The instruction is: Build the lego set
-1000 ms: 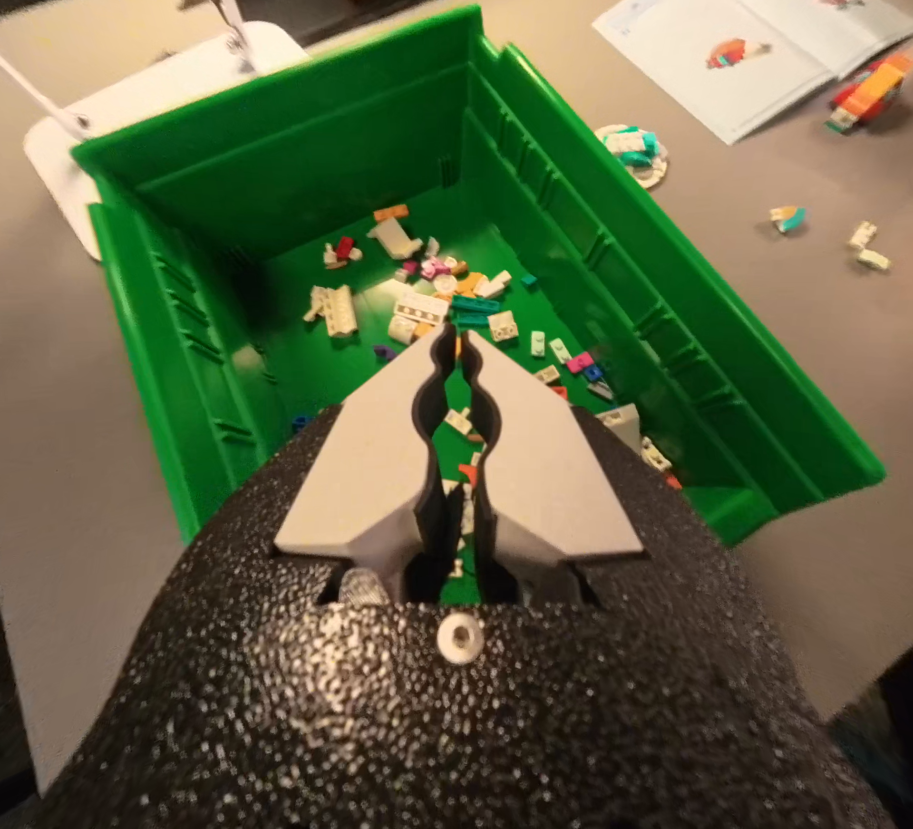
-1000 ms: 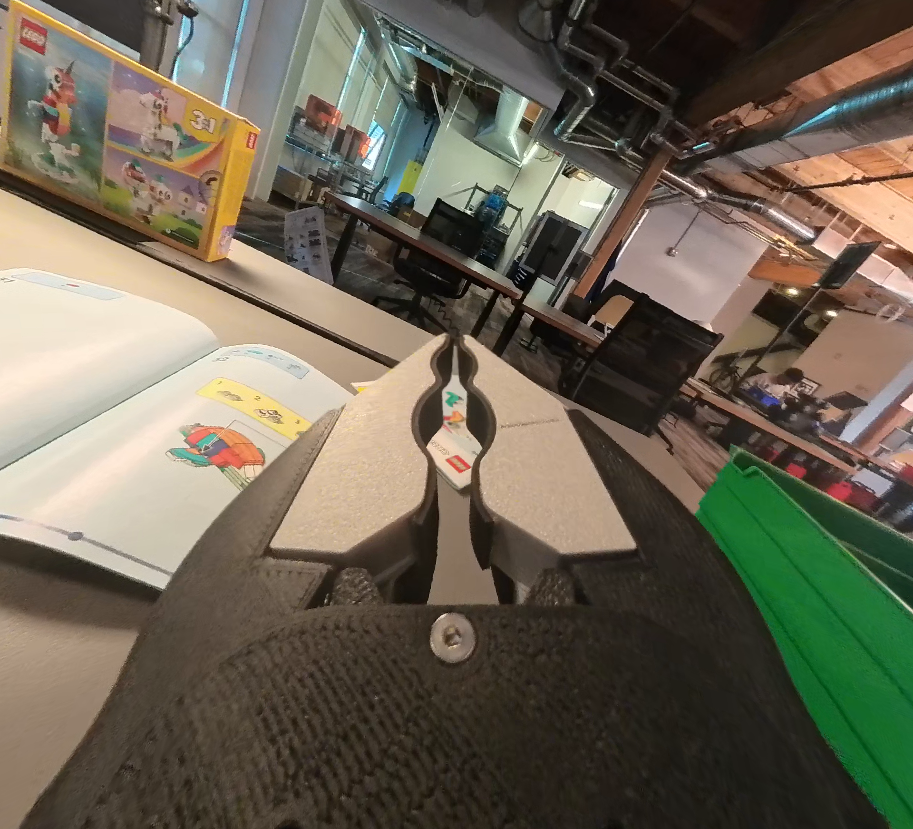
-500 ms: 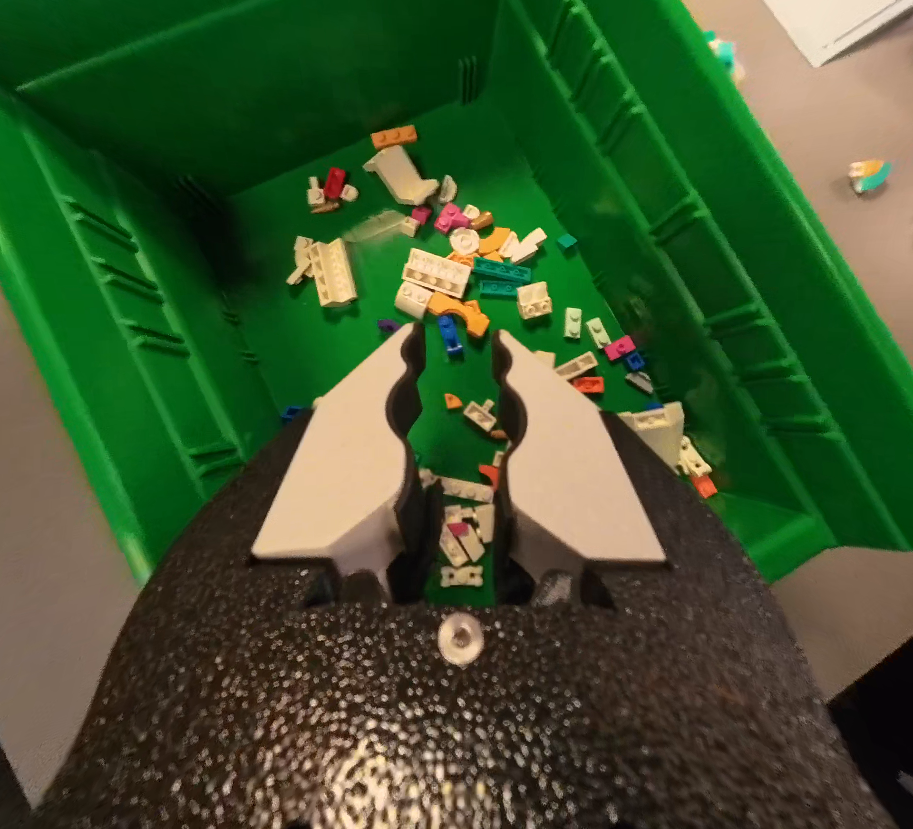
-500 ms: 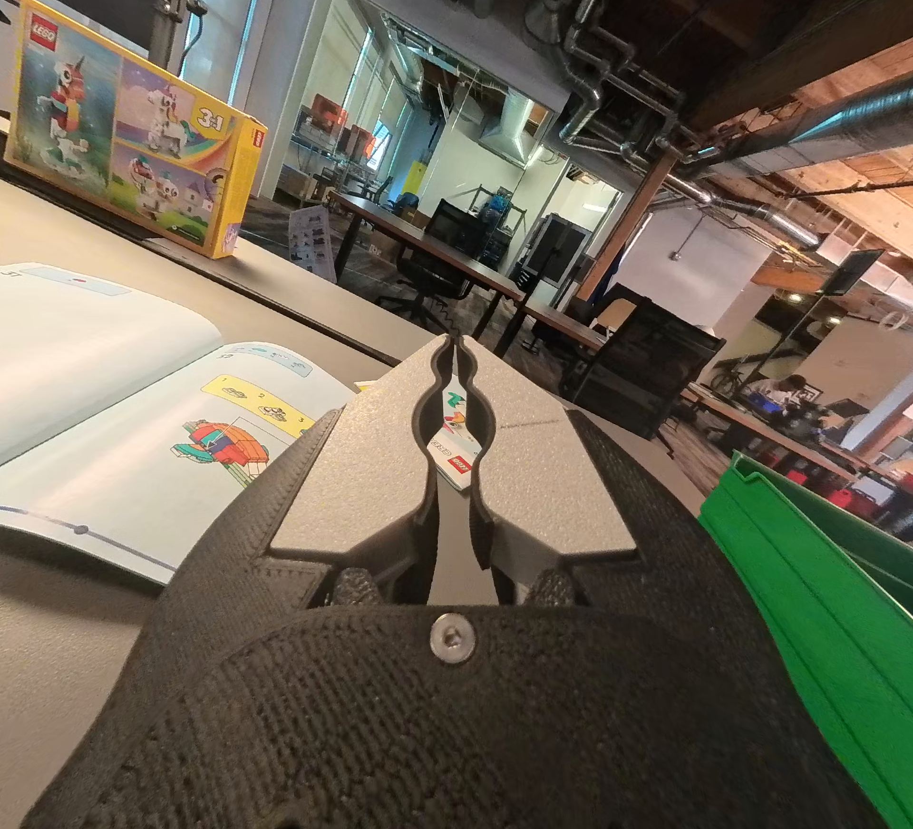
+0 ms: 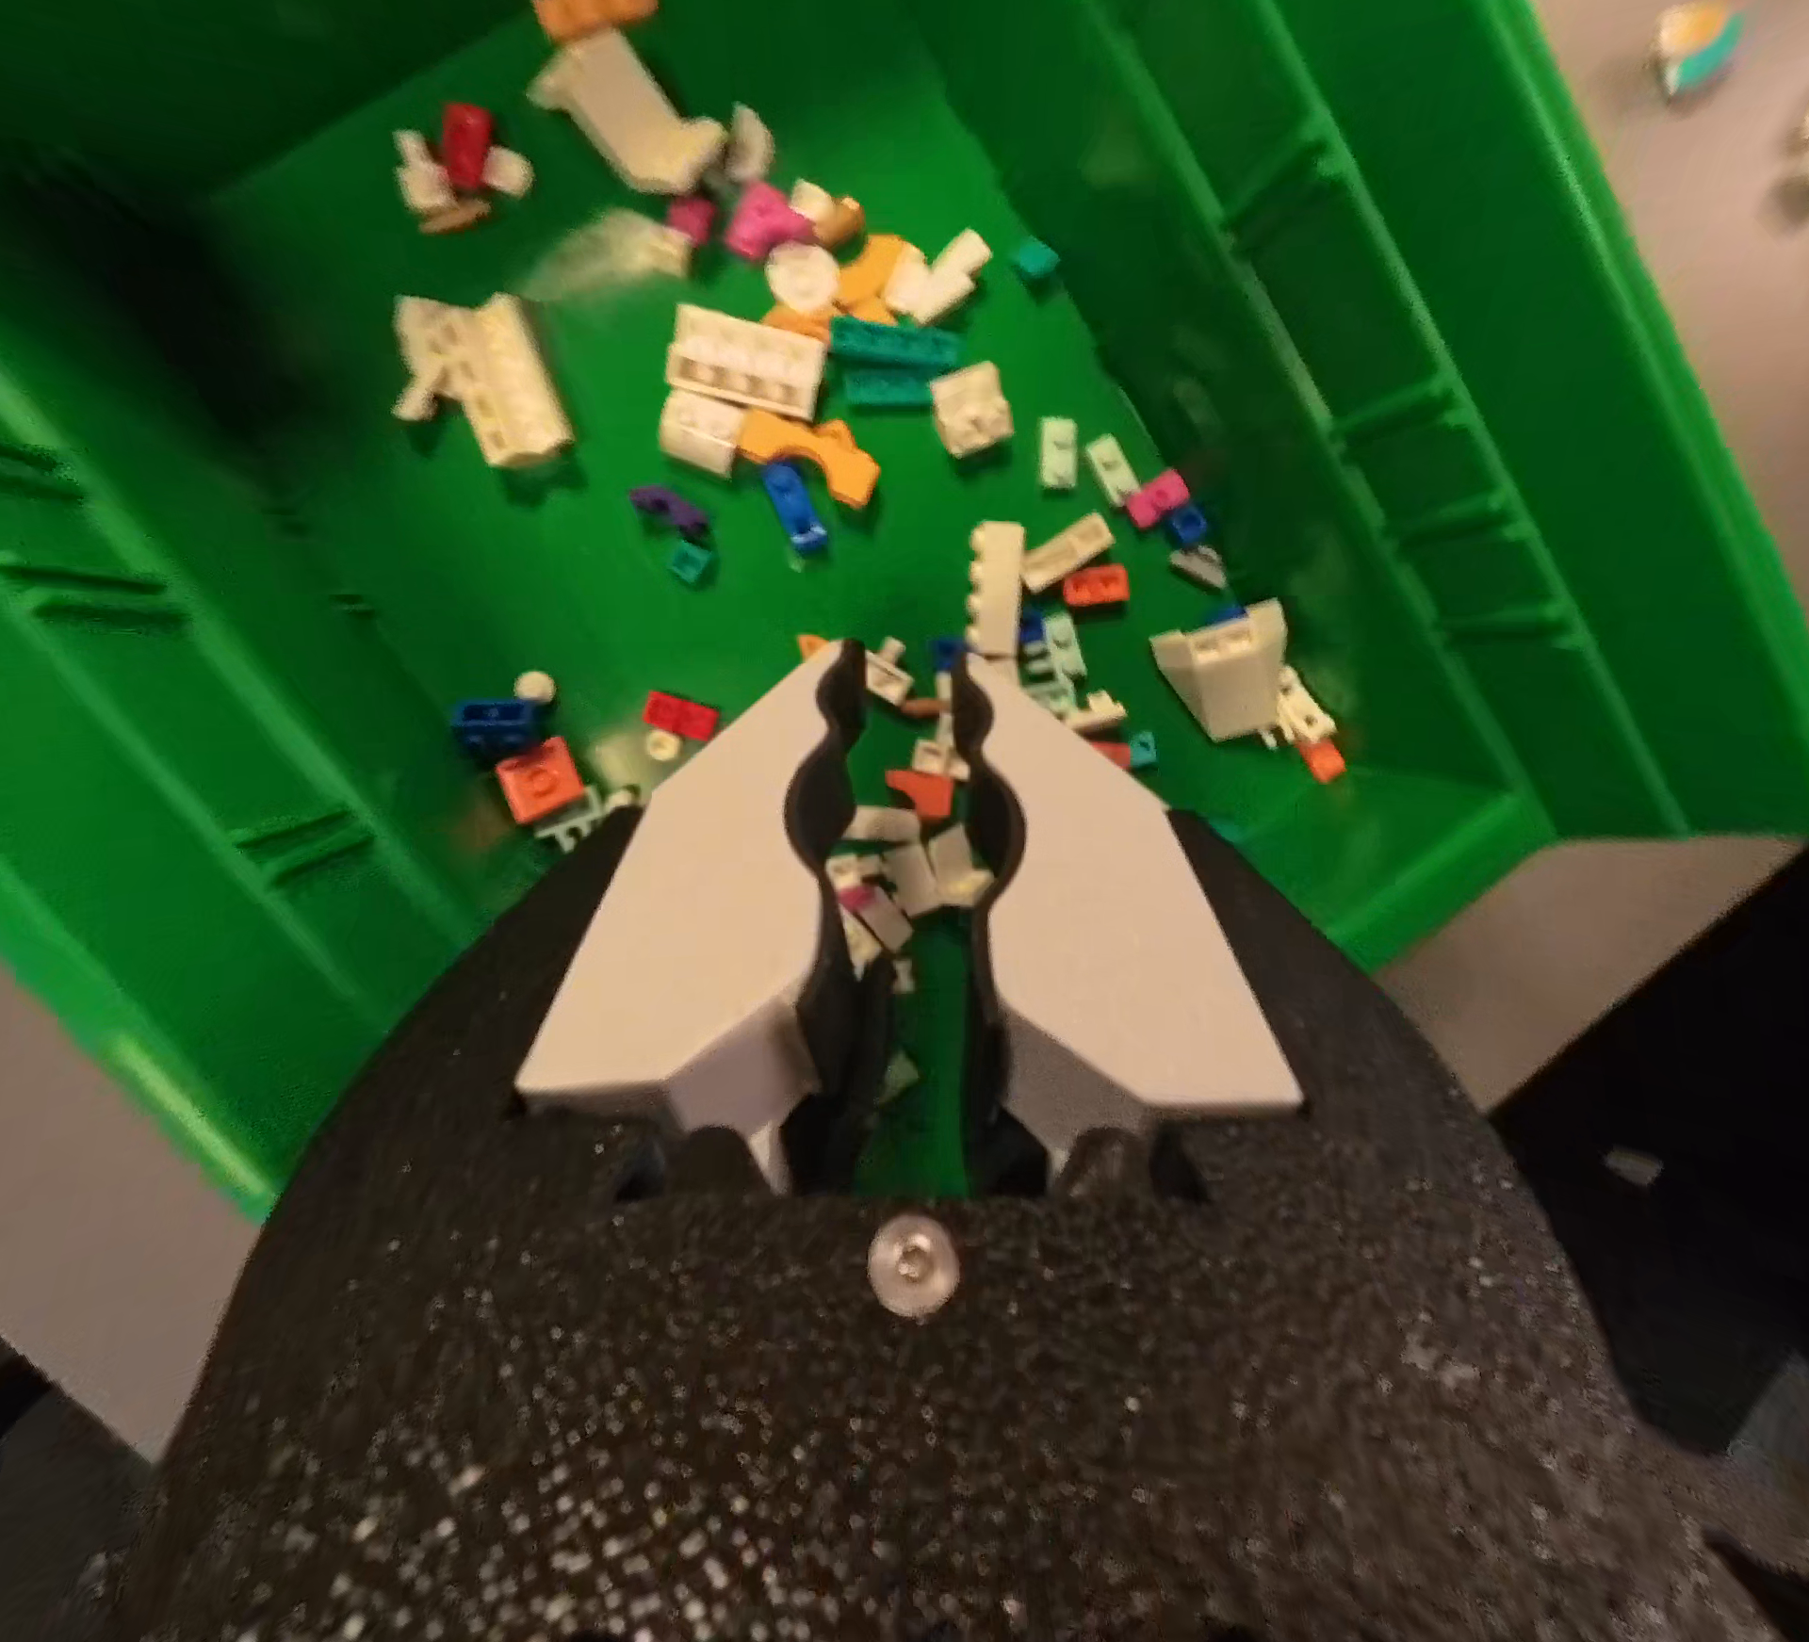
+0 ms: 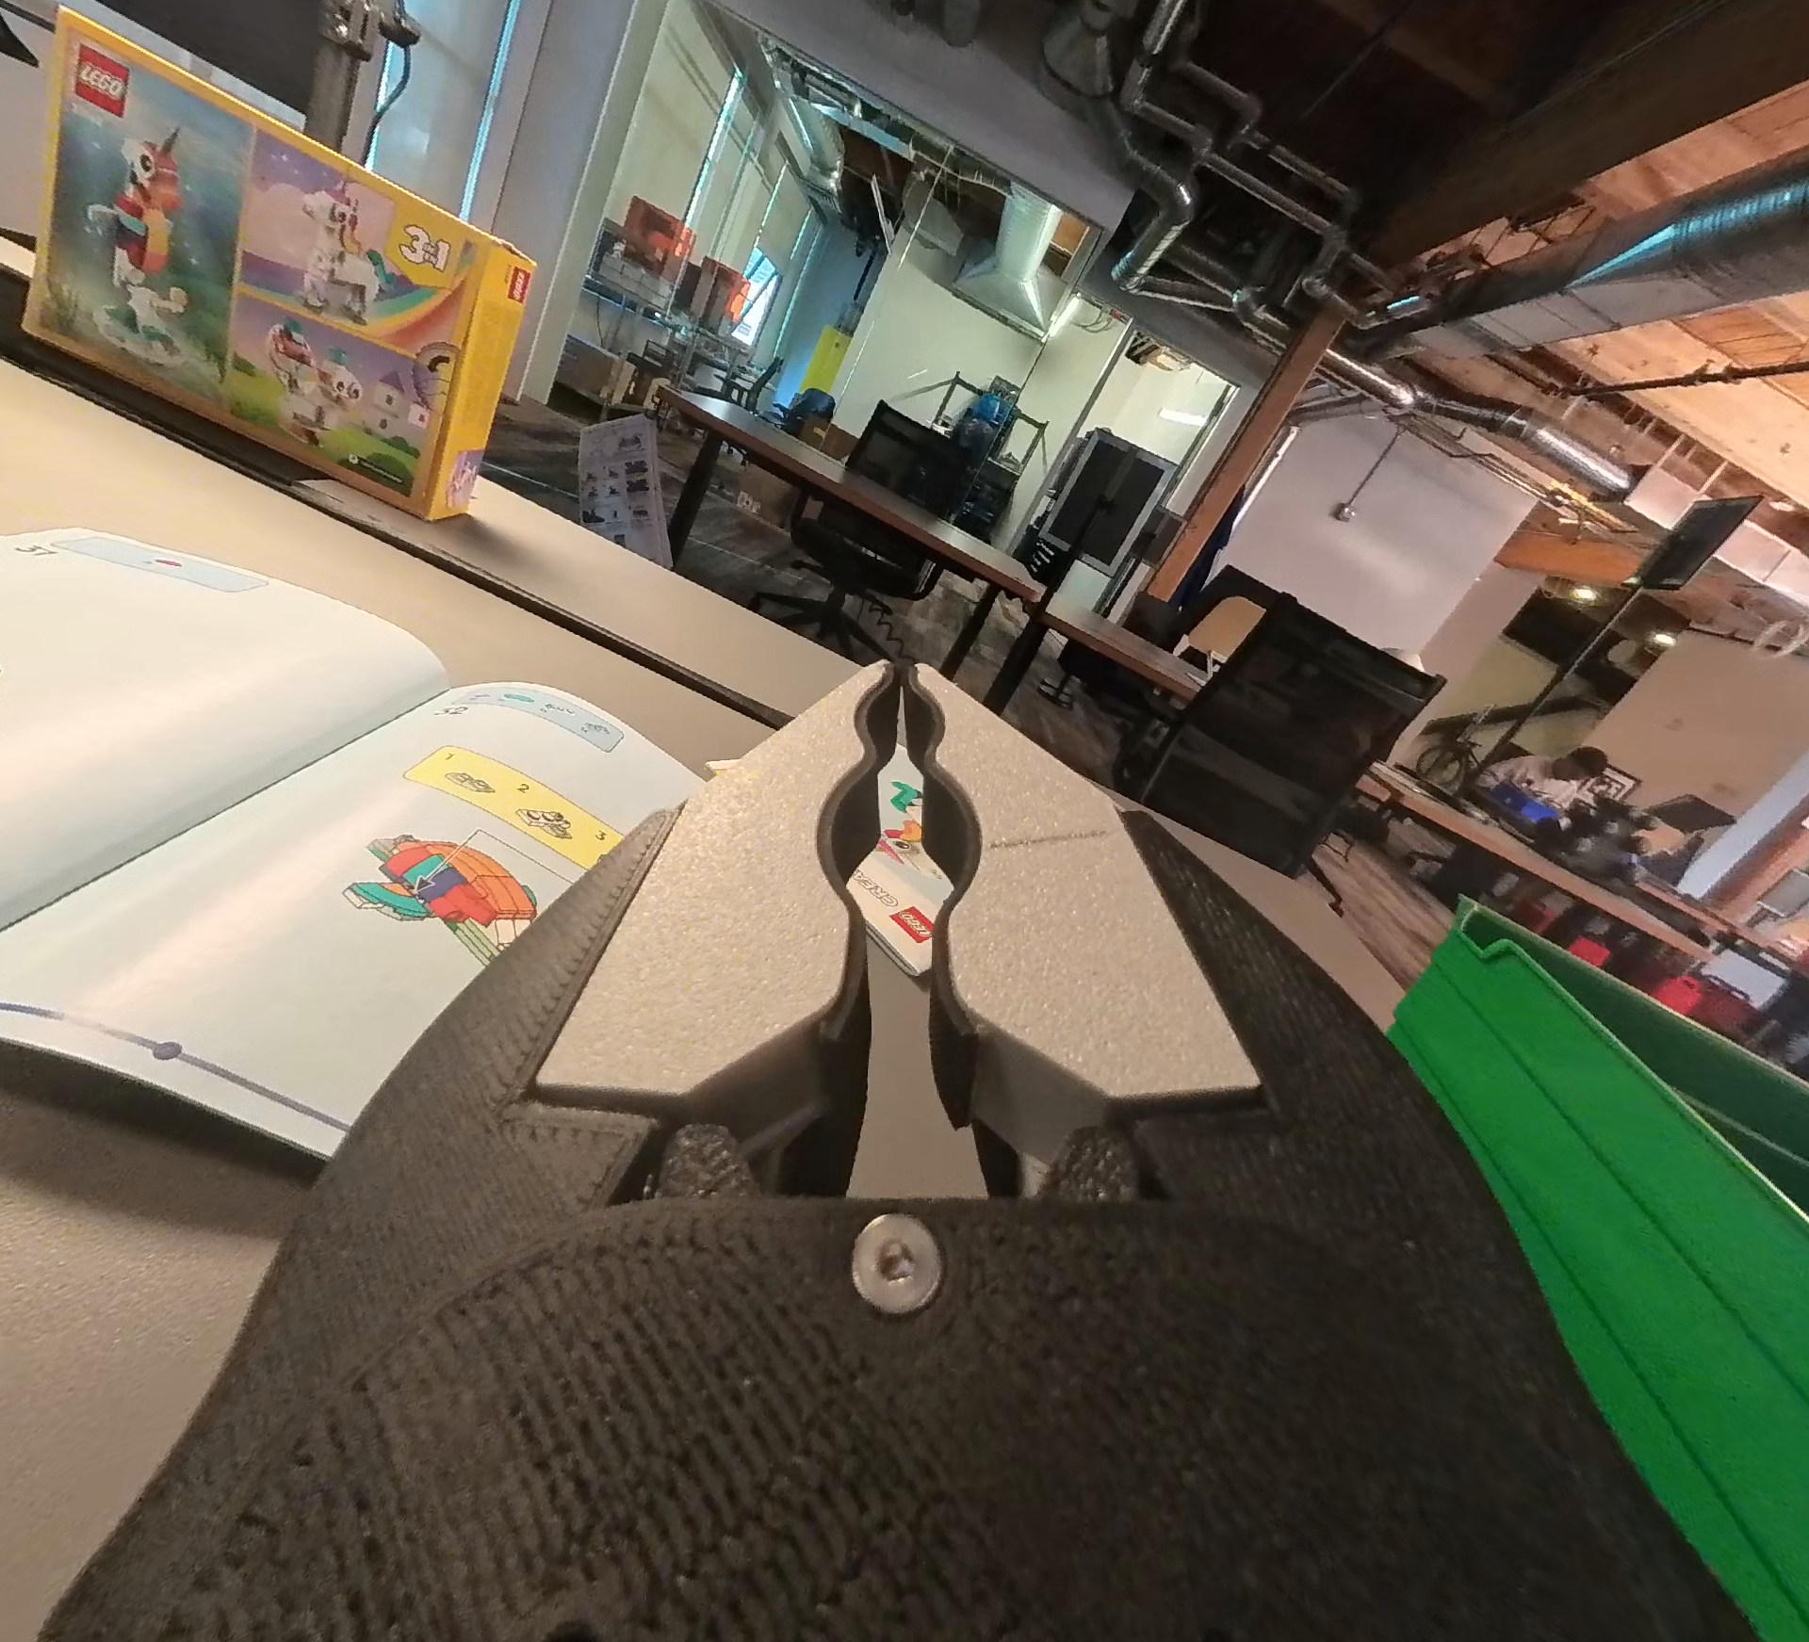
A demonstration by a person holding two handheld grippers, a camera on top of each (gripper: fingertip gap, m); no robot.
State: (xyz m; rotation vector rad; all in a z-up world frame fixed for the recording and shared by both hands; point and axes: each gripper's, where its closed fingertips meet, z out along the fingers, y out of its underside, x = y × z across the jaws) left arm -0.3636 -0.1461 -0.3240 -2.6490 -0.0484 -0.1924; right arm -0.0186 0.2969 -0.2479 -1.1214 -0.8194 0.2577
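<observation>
A green bin [image 5: 1273, 225] holds several loose lego pieces: white bricks [image 5: 744, 357], an orange arch [image 5: 812, 450], a teal plate [image 5: 891, 342], a red tile [image 5: 538, 778] and a long white brick [image 5: 994, 587]. My left gripper [image 5: 905, 660] hangs low inside the bin over the near pile, jaws a little apart, nothing held. Small white and red pieces show through the gap. My right gripper [image 6: 903, 683] is shut and empty, low over the table beside the open instruction booklet [image 6: 245, 861]. The bin's wall [image 6: 1615, 1155] is to its right.
The yellow set box [image 6: 274, 303] stands at the table's far left edge. A second leaflet [image 6: 905, 900] lies beyond the right fingers. A small teal and orange piece [image 5: 1698, 44] lies on the table right of the bin. The table's edge [image 5: 1566, 939] is near the bin's front corner. The left gripper's tips are roughly 55 cm from the right gripper's.
My left gripper opened from shut, moved forward and down into the bin, then narrowed its gap somewhat. The right gripper shifted only slightly and stayed shut.
</observation>
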